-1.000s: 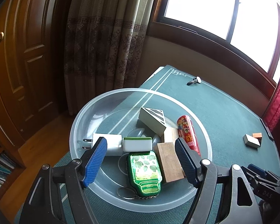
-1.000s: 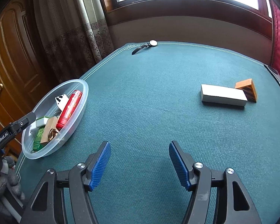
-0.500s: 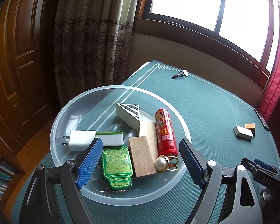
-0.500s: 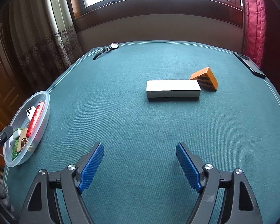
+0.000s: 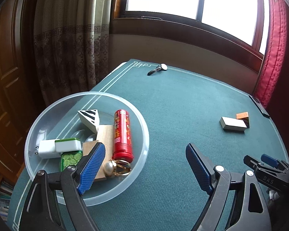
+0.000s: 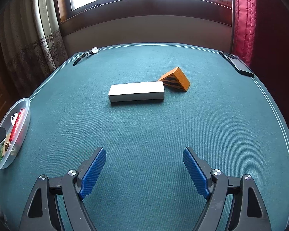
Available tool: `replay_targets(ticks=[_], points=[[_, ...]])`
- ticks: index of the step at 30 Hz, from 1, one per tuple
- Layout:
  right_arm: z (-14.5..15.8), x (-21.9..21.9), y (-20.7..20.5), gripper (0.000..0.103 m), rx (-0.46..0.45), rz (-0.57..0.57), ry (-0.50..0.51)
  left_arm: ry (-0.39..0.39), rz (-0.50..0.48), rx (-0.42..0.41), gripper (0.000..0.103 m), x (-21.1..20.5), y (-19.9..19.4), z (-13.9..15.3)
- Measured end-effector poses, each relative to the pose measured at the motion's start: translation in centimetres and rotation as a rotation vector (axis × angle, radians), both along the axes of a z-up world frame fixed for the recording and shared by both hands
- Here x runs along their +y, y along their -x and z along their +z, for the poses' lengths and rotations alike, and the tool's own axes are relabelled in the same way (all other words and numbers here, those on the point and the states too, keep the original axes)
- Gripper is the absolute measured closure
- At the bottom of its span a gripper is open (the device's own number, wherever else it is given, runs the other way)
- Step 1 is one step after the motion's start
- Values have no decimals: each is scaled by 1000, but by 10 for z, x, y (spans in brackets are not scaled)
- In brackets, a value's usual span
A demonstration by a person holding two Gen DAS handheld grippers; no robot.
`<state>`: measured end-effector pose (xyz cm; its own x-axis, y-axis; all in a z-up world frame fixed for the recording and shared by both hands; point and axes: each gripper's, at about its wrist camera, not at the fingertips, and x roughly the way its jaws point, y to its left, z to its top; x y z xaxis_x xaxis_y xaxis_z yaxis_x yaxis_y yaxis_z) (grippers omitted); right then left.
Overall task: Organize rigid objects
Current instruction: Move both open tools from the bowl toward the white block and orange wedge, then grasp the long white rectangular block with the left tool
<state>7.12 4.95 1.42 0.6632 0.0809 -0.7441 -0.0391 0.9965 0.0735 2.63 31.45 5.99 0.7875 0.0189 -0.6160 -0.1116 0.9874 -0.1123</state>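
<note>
A clear plastic bowl [image 5: 138,119] [image 6: 26,104] at the table's left edge holds a red tube [image 5: 123,132], a striped white wedge [image 5: 89,119], wooden blocks [image 5: 106,134], a white charger [image 5: 46,149], a green-topped white tile [image 5: 68,144], a green tin [image 5: 69,158] and a pearl ring [image 5: 117,168]. My left gripper [image 5: 144,169] hovers open over the bowl's right rim, empty. A white rectangular box [image 6: 136,91] [image 5: 232,124] lies mid-table, touching an orange striped wedge [image 6: 176,79] [image 5: 242,115]. My right gripper [image 6: 144,173] is open and empty, well short of the box.
A wristwatch [image 6: 86,53] [image 5: 158,69] lies near the far left corner. A dark phone [image 6: 237,63] [image 5: 260,105] rests on the far right edge. Green felt [image 6: 144,130] spreads between the bowl and the box. Curtains and a window wall stand behind the table.
My left gripper swung right, off the bowl's middle toward its right rim; the pearl ring came into view in the bowl. My right gripper turned right and moved toward the white box.
</note>
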Motion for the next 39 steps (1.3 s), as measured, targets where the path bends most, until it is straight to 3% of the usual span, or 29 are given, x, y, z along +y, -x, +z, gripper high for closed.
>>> replay_targets(ticks=[13, 23, 39], points=[[-5, -46, -5, 18, 3, -52, 38, 4, -141, 46, 17, -65, -28, -1], [-11, -80, -12, 17, 16, -129, 12, 14, -229, 88, 17, -104, -59, -3], [-13, -86, -11, 8, -7, -116, -52, 77, -351, 151, 9, -168, -128, -11]])
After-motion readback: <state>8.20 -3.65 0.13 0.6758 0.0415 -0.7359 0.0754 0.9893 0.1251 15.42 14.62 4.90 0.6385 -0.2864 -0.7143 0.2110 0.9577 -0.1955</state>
